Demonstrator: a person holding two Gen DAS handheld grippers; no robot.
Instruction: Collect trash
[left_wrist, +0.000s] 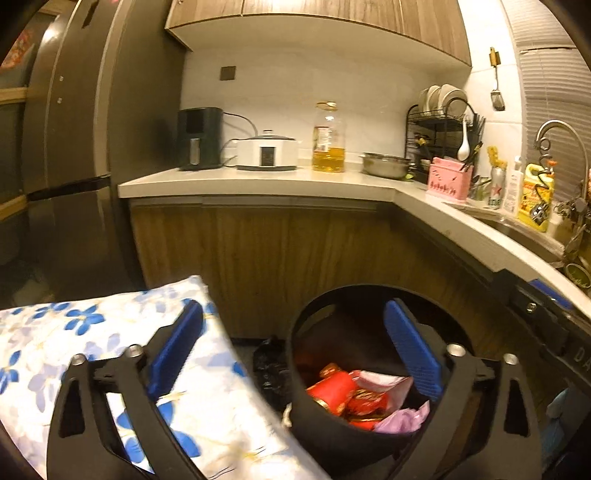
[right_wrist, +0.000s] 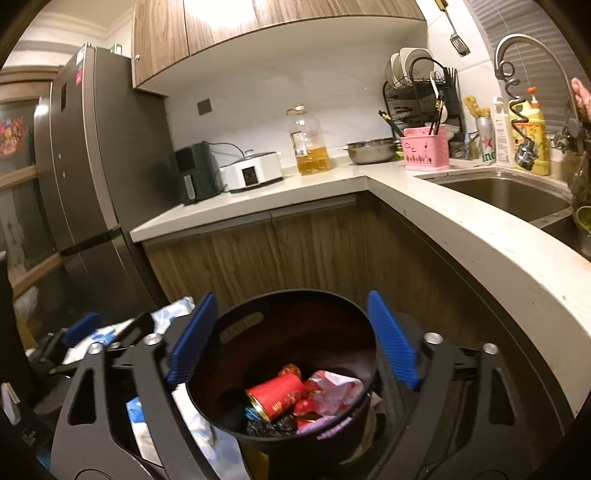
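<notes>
A round black trash bin (left_wrist: 332, 302) stands on the floor below the counter; it also shows in the right wrist view (right_wrist: 236, 325). Inside lie a red can (right_wrist: 279, 397), red wrappers (left_wrist: 365, 404), white paper (right_wrist: 340, 391) and a purple bag (left_wrist: 402, 419). My left gripper (left_wrist: 293, 349) is open and empty above the bin's left rim, its left finger over a flower-print cloth (left_wrist: 55, 343). My right gripper (right_wrist: 293, 339) is open and empty, its fingers on either side of the bin's mouth. The left gripper's blue finger (right_wrist: 81, 326) shows at the left of the right wrist view.
An L-shaped white counter (right_wrist: 461, 229) with wooden cabinets wraps behind and right of the bin. A fridge (right_wrist: 92, 166) stands at the left. On the counter are an oil bottle (right_wrist: 308, 144), a steel bowl (right_wrist: 371, 149), a pink holder (right_wrist: 424, 153) and a sink (right_wrist: 506, 195).
</notes>
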